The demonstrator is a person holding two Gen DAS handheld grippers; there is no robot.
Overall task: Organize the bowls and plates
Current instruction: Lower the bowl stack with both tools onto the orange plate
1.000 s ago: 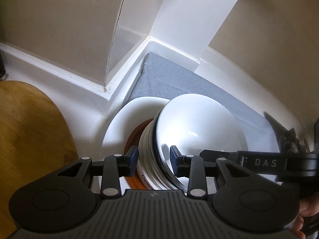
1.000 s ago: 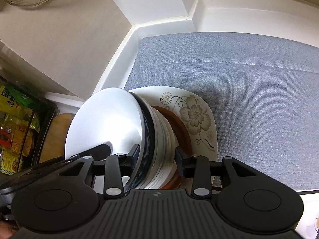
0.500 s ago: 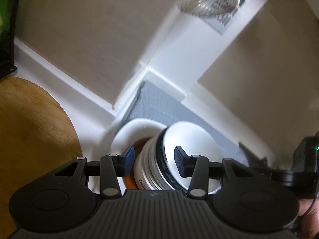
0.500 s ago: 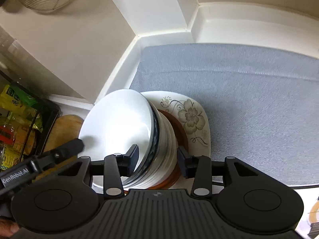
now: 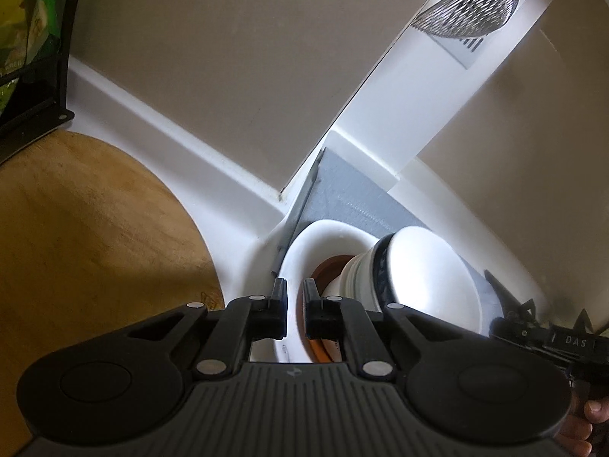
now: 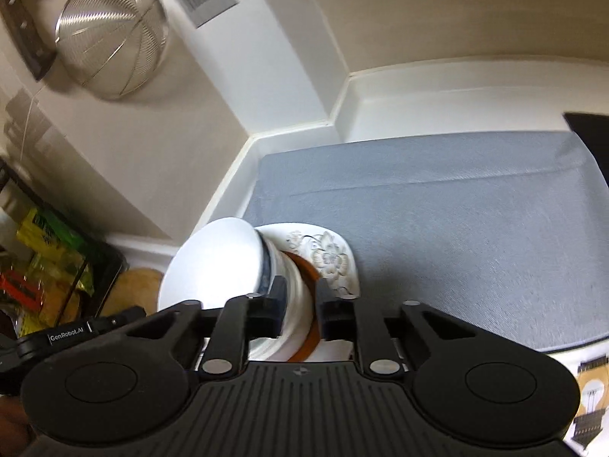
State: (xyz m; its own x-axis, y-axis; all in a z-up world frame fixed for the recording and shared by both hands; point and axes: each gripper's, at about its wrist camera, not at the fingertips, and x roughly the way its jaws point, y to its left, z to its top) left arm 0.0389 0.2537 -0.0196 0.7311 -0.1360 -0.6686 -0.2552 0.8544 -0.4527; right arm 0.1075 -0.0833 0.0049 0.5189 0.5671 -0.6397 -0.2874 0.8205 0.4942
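A stack of white bowls [image 5: 430, 270] [image 6: 213, 270] rests on a brown plate [image 5: 327, 266] [image 6: 307, 272], which lies on a white flowered plate [image 5: 323, 232] [image 6: 335, 259]. The flowered plate sits at the corner of a grey mat [image 5: 342, 194] [image 6: 456, 209]. My left gripper [image 5: 295, 299] is closing tight on the flowered plate's near rim, which fills the narrow gap. From the other side, my right gripper [image 6: 300, 299] is closing too. The brown plate's edge and the foot of the stack are between its pads. The plates' nearest edges are hidden behind the gripper bodies.
A round wooden board [image 5: 87, 247] [image 6: 133, 285] lies left of the mat. A black rack of packets [image 5: 26, 38] [image 6: 57, 259] stands behind it. A wire strainer [image 6: 110, 34] hangs on the wall above. White ledges and walls close in behind the mat. A hand [image 5: 593, 415] shows at the lower right.
Both grippers drew back from around the bowl stack to the plates' edge and their jaws narrowed. Both views tipped upward, bringing the strainer and the rack into sight.
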